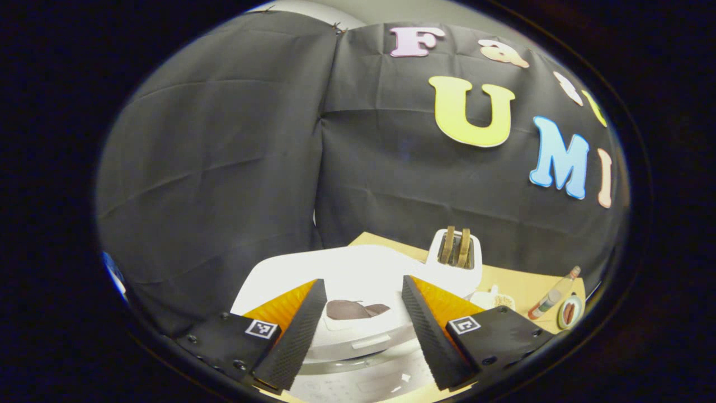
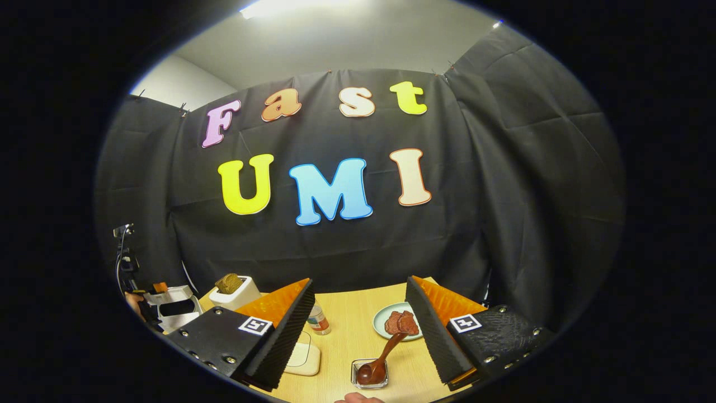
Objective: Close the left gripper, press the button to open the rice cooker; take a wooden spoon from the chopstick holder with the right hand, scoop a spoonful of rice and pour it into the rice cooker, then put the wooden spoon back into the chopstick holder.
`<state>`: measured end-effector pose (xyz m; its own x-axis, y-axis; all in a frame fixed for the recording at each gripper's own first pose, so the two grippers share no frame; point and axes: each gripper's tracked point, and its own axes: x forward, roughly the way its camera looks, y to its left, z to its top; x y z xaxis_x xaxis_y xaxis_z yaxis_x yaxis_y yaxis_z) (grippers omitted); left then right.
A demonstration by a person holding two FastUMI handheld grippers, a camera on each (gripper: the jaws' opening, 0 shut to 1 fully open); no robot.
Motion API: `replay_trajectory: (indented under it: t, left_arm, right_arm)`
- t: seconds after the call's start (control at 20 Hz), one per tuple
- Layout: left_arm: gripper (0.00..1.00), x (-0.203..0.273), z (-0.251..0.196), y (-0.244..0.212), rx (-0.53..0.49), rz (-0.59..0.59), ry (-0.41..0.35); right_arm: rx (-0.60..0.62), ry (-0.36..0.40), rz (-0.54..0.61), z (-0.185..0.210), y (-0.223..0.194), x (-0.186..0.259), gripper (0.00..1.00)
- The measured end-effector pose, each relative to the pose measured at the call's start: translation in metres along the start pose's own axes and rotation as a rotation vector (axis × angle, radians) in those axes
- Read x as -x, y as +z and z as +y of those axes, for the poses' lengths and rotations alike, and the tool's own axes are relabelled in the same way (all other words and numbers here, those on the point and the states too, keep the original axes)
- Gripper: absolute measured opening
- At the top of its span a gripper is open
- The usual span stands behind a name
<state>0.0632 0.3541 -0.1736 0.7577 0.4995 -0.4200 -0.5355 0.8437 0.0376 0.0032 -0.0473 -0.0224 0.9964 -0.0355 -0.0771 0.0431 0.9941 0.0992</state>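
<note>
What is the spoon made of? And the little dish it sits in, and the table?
The spoon looks like dark brown wood with a smooth, slightly shiny bowl. The small square dish seems to be clear glass or plastic, since its rim is see-through; I cannot tell which. The table looks like pale wood or a wood-look laminate, matte, with faint grain lines.

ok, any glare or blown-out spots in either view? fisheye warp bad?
Left gripper view: the rice cooker lid is blown out to near-white, detail lost; the toaster stays readable. Right gripper view: even light on the table, with one bright ceiling light at the top. Both views bend strongly at the edges.
</note>
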Motion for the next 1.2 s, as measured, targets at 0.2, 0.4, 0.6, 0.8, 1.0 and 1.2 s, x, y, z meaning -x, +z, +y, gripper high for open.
replay_trajectory:
  t: [0.2, 0.4, 0.6, 0.8, 1.0, 1.2]
  left_arm:
    - [0.95, -0.001, -0.002, -0.013, -0.002, 0.020, -0.003]
    - [0.95, -0.003, -0.002, -0.022, -0.016, 0.028, -0.007]
    - [0.95, -0.004, -0.005, -0.036, -0.030, 0.049, -0.023]
    - [0.95, -0.006, -0.005, -0.048, -0.052, 0.067, -0.032]
    - [0.95, -0.007, -0.005, -0.053, -0.063, 0.064, -0.032]
    - [0.96, -0.009, -0.003, -0.063, -0.063, 0.099, -0.020]
  right_arm:
    - [0.002, -0.014, 0.013, -0.003, -0.005, 0.004, 0.99]
    - [0.004, -0.019, 0.017, -0.002, -0.007, 0.008, 0.99]
    - [0.002, -0.016, 0.026, 0.002, -0.010, 0.011, 0.99]
    - [0.008, -0.016, 0.028, 0.005, -0.012, 0.014, 0.99]
    - [0.006, -0.018, 0.034, 0.007, -0.013, 0.015, 0.99]
    - [0.005, -0.017, 0.041, 0.010, -0.015, 0.016, 0.99]
